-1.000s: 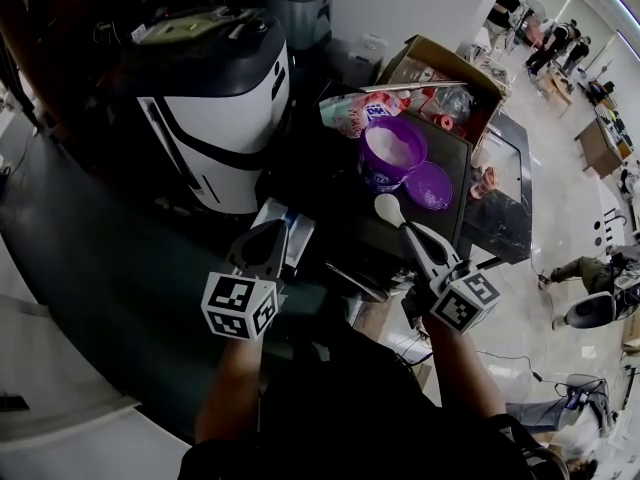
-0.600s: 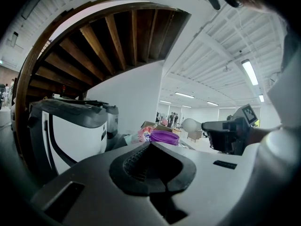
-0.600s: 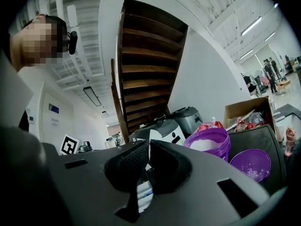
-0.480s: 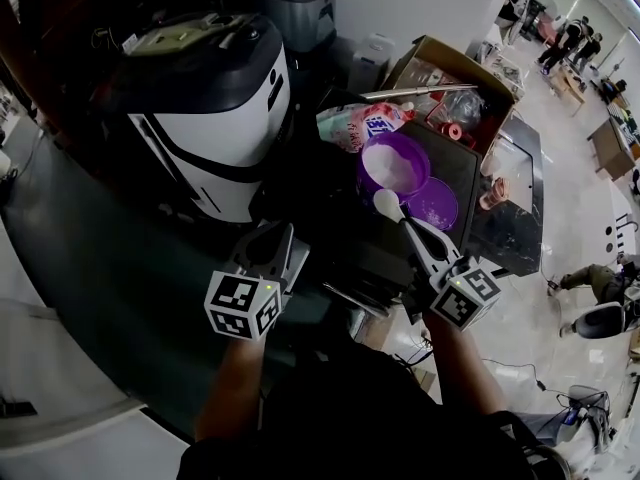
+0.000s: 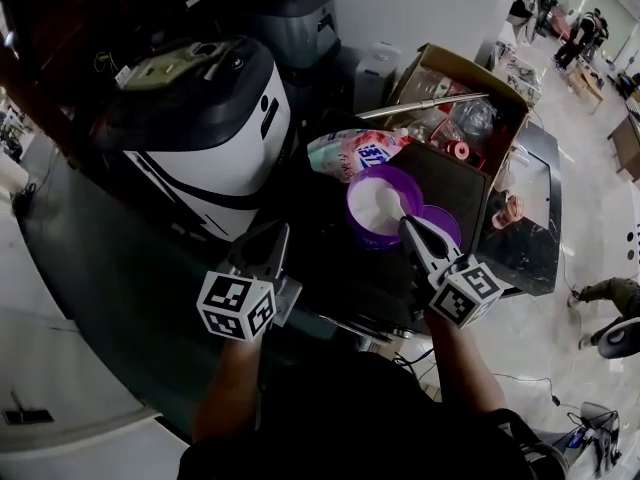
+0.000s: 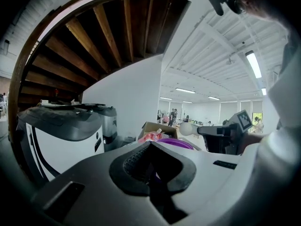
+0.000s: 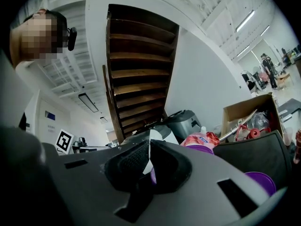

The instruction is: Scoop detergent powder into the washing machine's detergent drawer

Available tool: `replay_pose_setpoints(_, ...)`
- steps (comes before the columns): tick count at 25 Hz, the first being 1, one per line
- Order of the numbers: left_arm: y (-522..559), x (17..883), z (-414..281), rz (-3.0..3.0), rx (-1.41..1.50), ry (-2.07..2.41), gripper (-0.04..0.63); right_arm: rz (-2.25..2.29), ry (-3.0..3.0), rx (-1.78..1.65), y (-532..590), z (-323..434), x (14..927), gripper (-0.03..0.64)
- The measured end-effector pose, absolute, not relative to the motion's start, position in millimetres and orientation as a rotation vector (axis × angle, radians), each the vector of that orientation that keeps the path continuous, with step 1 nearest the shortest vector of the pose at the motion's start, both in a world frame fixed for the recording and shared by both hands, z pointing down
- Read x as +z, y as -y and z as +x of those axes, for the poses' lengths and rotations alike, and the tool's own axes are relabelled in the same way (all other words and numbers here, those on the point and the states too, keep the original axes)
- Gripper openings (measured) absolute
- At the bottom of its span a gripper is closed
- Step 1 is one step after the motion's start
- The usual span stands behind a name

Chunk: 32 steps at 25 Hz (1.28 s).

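Observation:
A purple tub (image 5: 368, 230) of white detergent powder (image 5: 383, 205) stands on a dark surface right of the white and grey washing machine (image 5: 205, 118). My right gripper (image 5: 408, 224) is shut on a white spoon, its tips at the tub's near rim. The spoon's bowl (image 6: 186, 128) shows in the left gripper view, level above the tub (image 6: 176, 142). Its handle (image 7: 146, 161) shows between the jaws in the right gripper view. My left gripper (image 5: 275, 230) hangs shut and empty left of the tub, in front of the machine. The detergent drawer is hidden.
A pink detergent bag (image 5: 350, 153) lies behind the tub. The purple lid (image 5: 445, 220) lies to its right. An open cardboard box (image 5: 465, 93) of odds and ends stands behind, and a grey machine (image 5: 290, 8) at the back. A black table (image 5: 525, 238) stands to the right.
My right gripper has carried the spoon forward, from short of the tub to its rim. The left gripper has kept its place, and the drawer beneath it no longer shows.

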<state>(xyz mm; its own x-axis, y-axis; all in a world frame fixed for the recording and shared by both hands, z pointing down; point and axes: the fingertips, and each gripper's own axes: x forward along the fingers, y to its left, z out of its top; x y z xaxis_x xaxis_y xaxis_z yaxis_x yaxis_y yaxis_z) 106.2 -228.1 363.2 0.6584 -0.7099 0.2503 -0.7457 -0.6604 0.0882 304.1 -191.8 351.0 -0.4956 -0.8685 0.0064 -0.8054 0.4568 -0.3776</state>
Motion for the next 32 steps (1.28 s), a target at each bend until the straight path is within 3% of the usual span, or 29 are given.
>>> replay_pose_setpoints(32,273.9,368.1,143.3,2.757,0.249,0.952,0.003,-1.764,-2.896,-0.418,263.9,323.8,386.4,0.021)
